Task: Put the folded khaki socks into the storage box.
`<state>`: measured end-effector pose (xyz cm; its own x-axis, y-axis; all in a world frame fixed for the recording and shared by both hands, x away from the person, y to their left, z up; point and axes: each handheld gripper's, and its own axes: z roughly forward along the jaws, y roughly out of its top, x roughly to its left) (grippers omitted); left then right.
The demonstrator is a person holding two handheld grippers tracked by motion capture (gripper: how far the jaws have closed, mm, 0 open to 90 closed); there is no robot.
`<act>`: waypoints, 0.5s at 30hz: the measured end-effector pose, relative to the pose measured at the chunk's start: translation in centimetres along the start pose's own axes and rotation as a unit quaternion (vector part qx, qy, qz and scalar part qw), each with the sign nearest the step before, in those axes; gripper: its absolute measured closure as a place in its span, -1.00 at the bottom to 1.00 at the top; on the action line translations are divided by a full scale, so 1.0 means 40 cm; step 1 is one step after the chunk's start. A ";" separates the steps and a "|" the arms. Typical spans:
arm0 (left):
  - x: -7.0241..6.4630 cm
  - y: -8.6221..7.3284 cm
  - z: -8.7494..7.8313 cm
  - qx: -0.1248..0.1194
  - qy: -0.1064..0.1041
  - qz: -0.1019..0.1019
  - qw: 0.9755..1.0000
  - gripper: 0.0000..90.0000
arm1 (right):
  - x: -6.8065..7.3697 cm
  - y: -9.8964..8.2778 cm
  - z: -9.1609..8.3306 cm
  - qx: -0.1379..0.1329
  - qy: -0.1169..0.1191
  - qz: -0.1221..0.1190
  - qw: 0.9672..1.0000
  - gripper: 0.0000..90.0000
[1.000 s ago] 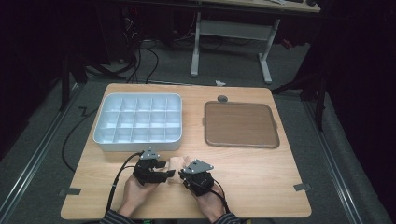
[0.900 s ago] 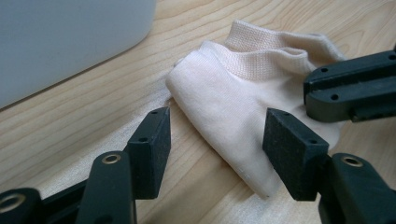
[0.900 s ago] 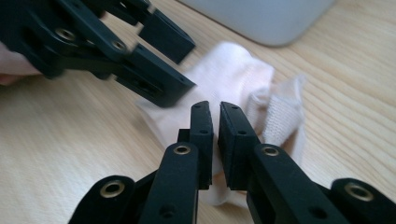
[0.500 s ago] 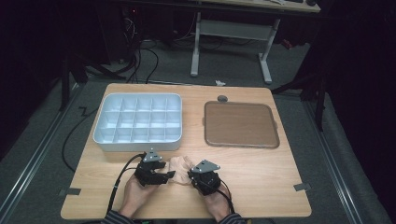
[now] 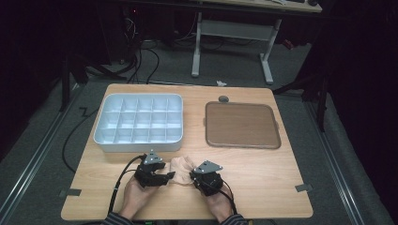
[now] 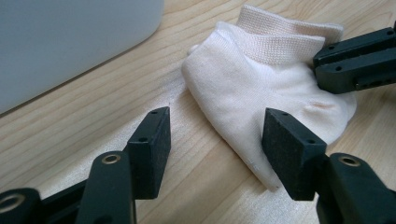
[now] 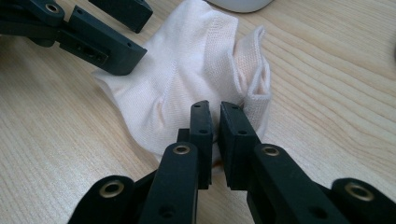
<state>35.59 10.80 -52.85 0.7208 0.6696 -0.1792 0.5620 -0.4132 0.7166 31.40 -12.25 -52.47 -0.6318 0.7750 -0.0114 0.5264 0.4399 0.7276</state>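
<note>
Cream knit ankle sock [image 7: 187,79], soft and limp, centre frame: right gripper [image 7: 215,116] pinches its edge; left gripper [image 6: 215,140] stands wide; best taken near the ribbed cuff.

The sock [image 6: 261,88] is a soft knitted cloth, cream coloured and matt, with a ribbed cuff of coarser weave. The counter [image 5: 263,173] is light wood with a visible grain and a smooth, slightly satin finish. The left hand-held gripper [image 6: 215,140] and the right hand-held gripper [image 7: 215,116] look like matt black plastic, with small brass-coloured metal rings at the joints. The compartment tray [image 5: 101,140] is smooth white plastic. The brown tray [image 5: 242,124] looks matt.
</note>
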 end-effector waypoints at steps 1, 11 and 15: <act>0.000 0.000 0.000 -0.001 0.000 -0.001 1.000 -0.05 | 0.000 0.000 -0.001 0.001 -0.001 0.001 1.000 0.86; 0.002 0.001 -0.001 0.000 -0.002 -0.010 1.000 -0.05 | 0.001 0.002 -0.001 0.005 -0.002 -0.005 1.000 0.86; 0.006 0.002 -0.002 0.001 -0.007 -0.018 1.000 -0.04 | -0.001 0.002 0.000 0.003 0.001 -0.003 1.000 0.86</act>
<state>35.79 10.98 -52.77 0.7060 0.6750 -0.2143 0.5886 -0.3910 0.7076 31.44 -12.25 -52.41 -0.6353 0.7721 -0.0142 0.5270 0.4468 0.7229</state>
